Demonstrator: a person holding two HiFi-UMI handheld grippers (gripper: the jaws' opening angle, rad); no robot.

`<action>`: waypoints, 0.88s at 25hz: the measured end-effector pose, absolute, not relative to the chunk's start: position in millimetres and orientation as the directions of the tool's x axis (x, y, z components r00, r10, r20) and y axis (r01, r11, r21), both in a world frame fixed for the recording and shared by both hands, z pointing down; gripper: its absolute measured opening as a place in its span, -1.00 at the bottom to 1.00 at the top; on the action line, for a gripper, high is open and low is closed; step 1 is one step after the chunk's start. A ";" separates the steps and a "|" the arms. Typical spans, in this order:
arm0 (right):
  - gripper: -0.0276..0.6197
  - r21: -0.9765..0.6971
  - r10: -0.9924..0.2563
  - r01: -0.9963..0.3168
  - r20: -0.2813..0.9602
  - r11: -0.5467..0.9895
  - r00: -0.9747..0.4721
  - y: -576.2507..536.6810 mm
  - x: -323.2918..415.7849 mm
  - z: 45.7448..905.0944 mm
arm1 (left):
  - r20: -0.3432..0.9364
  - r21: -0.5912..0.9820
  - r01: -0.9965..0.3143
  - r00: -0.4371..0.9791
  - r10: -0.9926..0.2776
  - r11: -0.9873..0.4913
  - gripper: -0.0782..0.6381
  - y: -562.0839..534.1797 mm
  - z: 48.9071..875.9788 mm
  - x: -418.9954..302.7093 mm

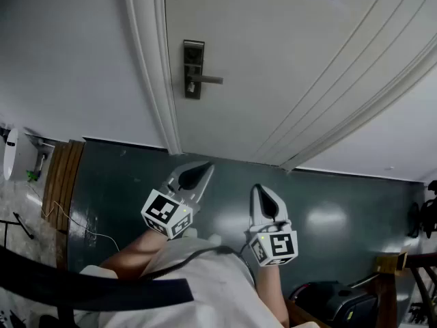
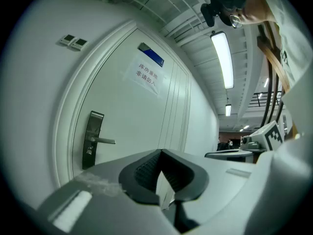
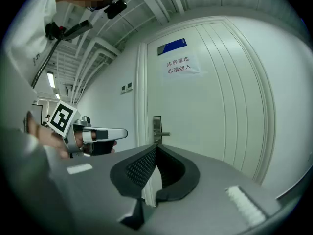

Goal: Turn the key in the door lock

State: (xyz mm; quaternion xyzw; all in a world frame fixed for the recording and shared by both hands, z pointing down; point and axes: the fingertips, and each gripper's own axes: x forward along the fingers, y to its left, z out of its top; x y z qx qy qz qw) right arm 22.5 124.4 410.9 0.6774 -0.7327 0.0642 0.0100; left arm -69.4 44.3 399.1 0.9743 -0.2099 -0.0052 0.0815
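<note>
Plain corridor here: white wall (image 1: 68, 60), dark teal floor (image 1: 328, 203), and a white panelled door (image 1: 273, 60) with a paper sign (image 2: 147, 76) stuck up high. The dark lock plate (image 1: 193, 69) sits near the door's edge, next to the door frame (image 1: 153, 60), and its lever handle (image 1: 208, 80) sticks out level. There's a small pale bit just under the lever that I take to be the key (image 1: 190, 86), though it's too small to be sure.

The left gripper (image 1: 202, 169) and right gripper (image 1: 261, 191) are both held out low over the floor, side by side, pointing at the door and well apart from the lock. Each one's own view shows its fingers (image 2: 146, 168) clenched together on nothing, and it's the same story on the right (image 3: 139, 168). So I'd say the task hasn't really started; this is just the approach.

What could go wrong from here, as I see it:
- going in with the fingers closed means they'd bump the key instead of straddling it, so they need to open first
- the lever sits right above the key, so coming in a bit high could catch the handle
- the key head is tiny and flat, so a pinch that's off-square could slip when twisting
- two grippers this close together could knock each other if both go for the lock
</note>
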 end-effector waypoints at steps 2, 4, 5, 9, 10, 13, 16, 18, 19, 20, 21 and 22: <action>-0.89 -0.079 -0.992 -0.994 0.102 0.072 -0.080 124.0 19.2 410.0 | 0.026 0.153 -0.407 0.913 -0.408 -0.901 -0.77 43.6 398.0 -71.5; -0.89 -0.076 -0.992 -0.995 0.104 0.070 -0.078 124.1 16.4 409.6 | 0.026 0.148 -0.405 0.914 -0.406 -0.902 -0.77 43.2 397.6 -73.3; -0.89 -0.074 -0.991 -0.995 0.105 0.069 -0.077 124.5 15.2 409.8 | 0.024 0.149 -0.405 0.913 -0.406 -0.902 -0.77 43.0 397.8 -74.1; -0.89 -0.092 -0.991 -0.994 0.107 0.066 -0.076 126.7 13.0 412.7 | 0.014 0.156 -0.409 0.911 -0.413 -0.899 -0.77 41.1 399.4 -77.5; -0.89 -0.104 -0.992 -0.993 0.105 0.063 -0.074 127.2 13.0 413.2 | 0.010 0.157 -0.403 0.913 -0.407 -0.901 -0.77 41.4 399.6 -78.0; -0.89 -0.123 -0.993 -0.991 0.100 0.047 -0.060 127.5 12.7 413.6 | 0.002 0.157 -0.379 0.924 -0.383 -0.912 -0.77 42.8 400.4 -80.4; -0.89 -0.123 -0.994 -0.992 0.104 0.031 -0.044 128.0 10.9 415.4 | 0.009 0.155 -0.385 0.922 -0.388 -0.910 -0.77 40.2 404.4 -86.6; -0.89 -0.126 -0.994 -0.992 0.107 0.023 -0.037 128.5 8.1 417.4 | 0.018 0.166 -0.395 0.917 -0.398 -0.904 -0.77 37.0 408.5 -92.9; -0.89 -0.127 -0.993 -0.992 0.109 0.020 -0.034 129.0 5.9 418.7 | 0.021 0.178 -0.398 0.916 -0.401 -0.900 -0.77 35.5 410.7 -96.6; -0.89 -0.128 -0.993 -0.992 0.112 0.018 -0.032 129.5 3.3 420.0 | 0.024 0.189 -0.398 0.916 -0.402 -0.897 -0.77 34.5 412.6 -100.7; -0.89 -0.128 -0.993 -0.992 0.115 0.015 -0.030 130.2 0.4 421.3 | 0.026 0.196 -0.397 0.916 -0.400 -0.897 -0.77 33.9 414.1 -104.7; -0.89 -0.129 -0.993 -0.992 0.116 0.012 -0.028 130.8 -2.4 422.5 | 0.027 0.198 -0.395 0.917 -0.398 -0.897 -0.77 33.6 415.2 -108.3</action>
